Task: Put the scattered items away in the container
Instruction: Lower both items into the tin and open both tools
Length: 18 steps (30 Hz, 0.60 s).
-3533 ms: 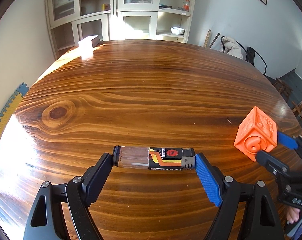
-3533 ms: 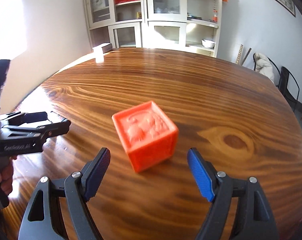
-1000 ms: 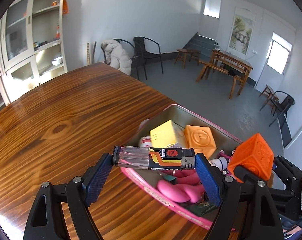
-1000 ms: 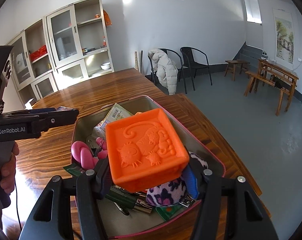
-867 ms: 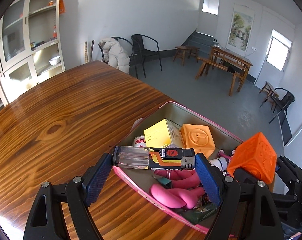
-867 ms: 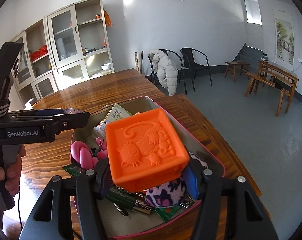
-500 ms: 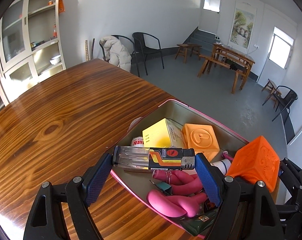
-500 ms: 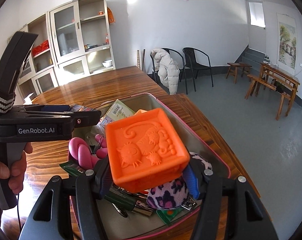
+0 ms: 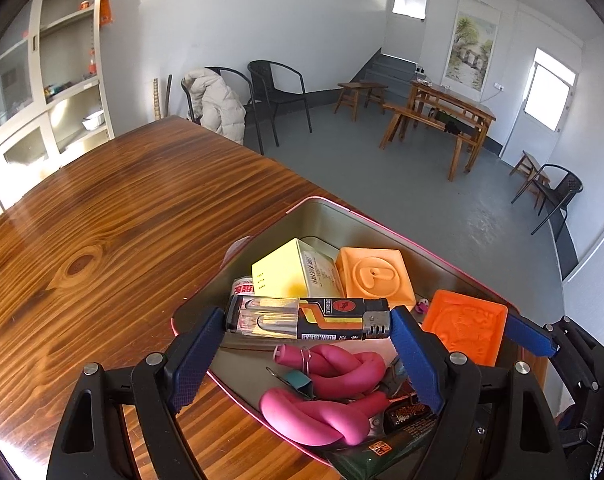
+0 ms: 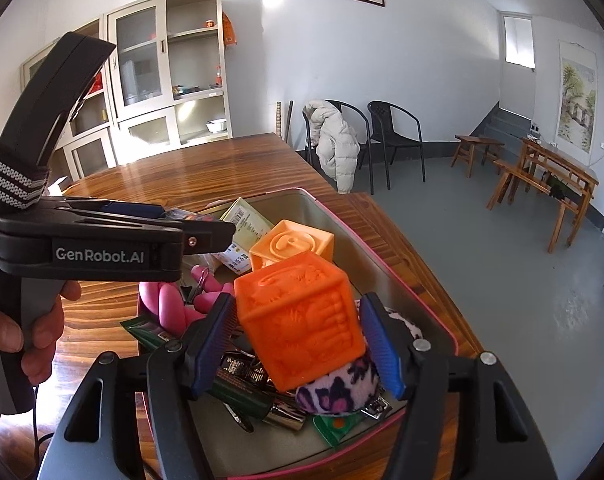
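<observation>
Orange embossed rubber cube [image 10: 302, 316] is sitting between the blue ribbed pads of the right gripper [image 10: 298, 340], tilted on one corner and resting on a purple spotted plush piece [image 10: 338, 392] inside the container. The jaws of this gripper have just been opening; the left pad is lying against the cube's side, while a narrow gap is showing at the right pad. The gripper is pointing down into the grey metal tin with pink rim [image 10: 406, 284], which is standing on the glossy brown wooden table [image 9: 114, 232], near its edge.

The left gripper [image 9: 308, 338] is also tilting down over the tin's near rim, and a hand [image 10: 26, 320] is gripping its handle. Its jaws are standing wide and pinching a long lighter with a clear tank and black-orange label [image 9: 308, 318] by its two ends, level, above the tin.

In the tin are lying a paler orange cube [image 9: 376, 278], a yellow cardboard box [image 9: 290, 274] and a pink twisted rubber tube [image 9: 322, 392].
</observation>
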### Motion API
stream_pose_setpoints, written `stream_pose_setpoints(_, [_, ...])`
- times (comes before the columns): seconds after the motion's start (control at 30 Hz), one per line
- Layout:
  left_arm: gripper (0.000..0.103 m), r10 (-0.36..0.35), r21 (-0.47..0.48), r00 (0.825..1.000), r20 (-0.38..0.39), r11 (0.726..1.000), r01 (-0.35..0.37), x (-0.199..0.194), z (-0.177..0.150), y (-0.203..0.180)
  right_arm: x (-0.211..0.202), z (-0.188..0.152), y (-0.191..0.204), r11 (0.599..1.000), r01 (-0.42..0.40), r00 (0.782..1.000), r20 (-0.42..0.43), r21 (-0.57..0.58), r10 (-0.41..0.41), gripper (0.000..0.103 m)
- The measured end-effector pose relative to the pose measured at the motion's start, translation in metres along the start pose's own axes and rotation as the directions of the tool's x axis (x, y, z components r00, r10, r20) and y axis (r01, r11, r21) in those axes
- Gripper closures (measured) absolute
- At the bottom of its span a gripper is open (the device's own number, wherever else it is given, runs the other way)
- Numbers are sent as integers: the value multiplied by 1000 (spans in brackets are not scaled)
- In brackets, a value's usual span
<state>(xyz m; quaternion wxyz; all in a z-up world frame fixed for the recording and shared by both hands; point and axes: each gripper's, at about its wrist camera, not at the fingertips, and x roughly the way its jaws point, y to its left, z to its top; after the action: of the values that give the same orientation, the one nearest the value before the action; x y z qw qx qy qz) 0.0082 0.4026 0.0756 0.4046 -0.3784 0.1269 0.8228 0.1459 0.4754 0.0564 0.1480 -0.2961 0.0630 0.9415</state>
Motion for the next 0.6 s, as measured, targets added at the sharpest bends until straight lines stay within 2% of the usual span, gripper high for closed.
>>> stream_pose_setpoints(0.33, [17, -6, 0, 1000, -4, 1000, 6, -1, 0, -4, -11, 0, -11, 998, -19, 1000, 14, 53, 18, 25])
stream_pose_setpoints(0.6, [17, 13, 3, 1000, 3, 1000, -13, -4, -4, -6, -15, -4, -13, 998, -20, 1000, 13, 61, 19, 24])
